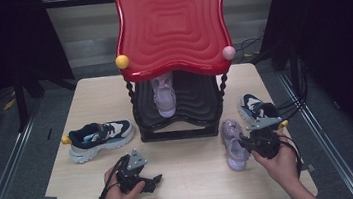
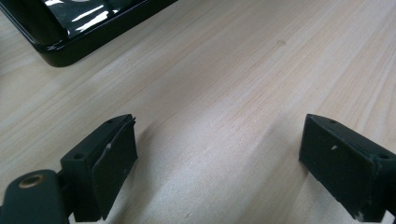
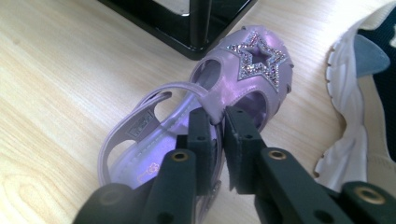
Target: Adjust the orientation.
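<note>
Purple sandal point(image 1: 233, 143) is lying on the table point(image 1: 194, 183) directly under my right gripper point(image 1: 248, 142), its toe pointing away from me toward the black base of the red-topped shoe rack point(image 1: 171, 29). From the high view I am watching the right hand point(image 1: 279, 160) holding that gripper over the sandal's heel end, with one navy and white sneaker point(image 1: 255, 106) just beyond it. My left gripper point(image 1: 151, 181) is resting low over bare wood, well apart from the sandal, with a second navy and white sneaker point(image 1: 101, 137) up and to its left. A matching purple sandal point(image 1: 165, 95) is sitting on the rack's lower shelf.

Along the left gripper point(image 2: 219, 158), I am seeing both jaws standing wide with nothing but pale table between them, and a corner of the rack's glossy black base point(image 2: 79, 37) ahead and to the left.

Along the right gripper point(image 3: 217, 122), I am seeing the jaws drawn narrow and pinching the sandal's point(image 3: 233, 79) strap, right behind its glittering star-shaped toe panel. The rack's black foot point(image 3: 196, 28) is standing just past the toe, and the sneaker's white sole point(image 3: 348, 116) is lying close on the gripper's right.
</note>
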Tool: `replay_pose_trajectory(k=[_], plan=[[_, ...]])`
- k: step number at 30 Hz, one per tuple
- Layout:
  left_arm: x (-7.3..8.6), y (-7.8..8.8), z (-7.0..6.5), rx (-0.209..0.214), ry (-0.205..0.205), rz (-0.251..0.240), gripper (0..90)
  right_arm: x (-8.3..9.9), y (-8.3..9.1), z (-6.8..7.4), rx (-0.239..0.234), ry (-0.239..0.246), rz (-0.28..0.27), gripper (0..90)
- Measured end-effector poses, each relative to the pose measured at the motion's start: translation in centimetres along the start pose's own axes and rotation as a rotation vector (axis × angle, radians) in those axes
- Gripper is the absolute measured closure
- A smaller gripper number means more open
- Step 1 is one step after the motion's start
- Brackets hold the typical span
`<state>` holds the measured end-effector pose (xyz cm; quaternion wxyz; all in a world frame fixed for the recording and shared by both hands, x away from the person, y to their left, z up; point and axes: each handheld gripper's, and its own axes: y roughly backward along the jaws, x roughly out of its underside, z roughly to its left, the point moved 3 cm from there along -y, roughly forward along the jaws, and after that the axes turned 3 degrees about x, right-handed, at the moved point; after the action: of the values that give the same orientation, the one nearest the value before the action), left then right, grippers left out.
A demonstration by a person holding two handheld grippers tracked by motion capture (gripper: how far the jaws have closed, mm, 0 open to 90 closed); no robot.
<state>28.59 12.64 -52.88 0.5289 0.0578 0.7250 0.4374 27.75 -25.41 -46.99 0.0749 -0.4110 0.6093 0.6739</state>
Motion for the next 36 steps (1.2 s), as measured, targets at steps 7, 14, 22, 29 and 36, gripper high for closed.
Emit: replay_pose_trajectory(k=[7,14,22,29,36], plan=[[0.0,0.0,0.0,0.001,0.0,-0.001,10.6,0.9,-0.1,-0.2,-0.008,-0.081,-0.032,60.9],[0.0,0.0,0.0,0.001,0.0,-0.001,10.6,1.9,-0.2,-0.7,0.014,-0.097,-0.044,62.5],[0.0,0.0,0.0,0.001,0.0,-0.001,10.6,2.5,0.7,-1.4,0.04,-0.092,-0.101,63.6],[0.0,0.0,0.0,0.001,0.001,-0.001,10.6,2.6,0.2,-0.6,0.07,-0.102,-0.142,69.6],[0.0,0.0,0.0,0.001,0.001,-0.001,10.6,2.8,-0.1,-0.2,0.074,-0.139,-0.162,73.5]])
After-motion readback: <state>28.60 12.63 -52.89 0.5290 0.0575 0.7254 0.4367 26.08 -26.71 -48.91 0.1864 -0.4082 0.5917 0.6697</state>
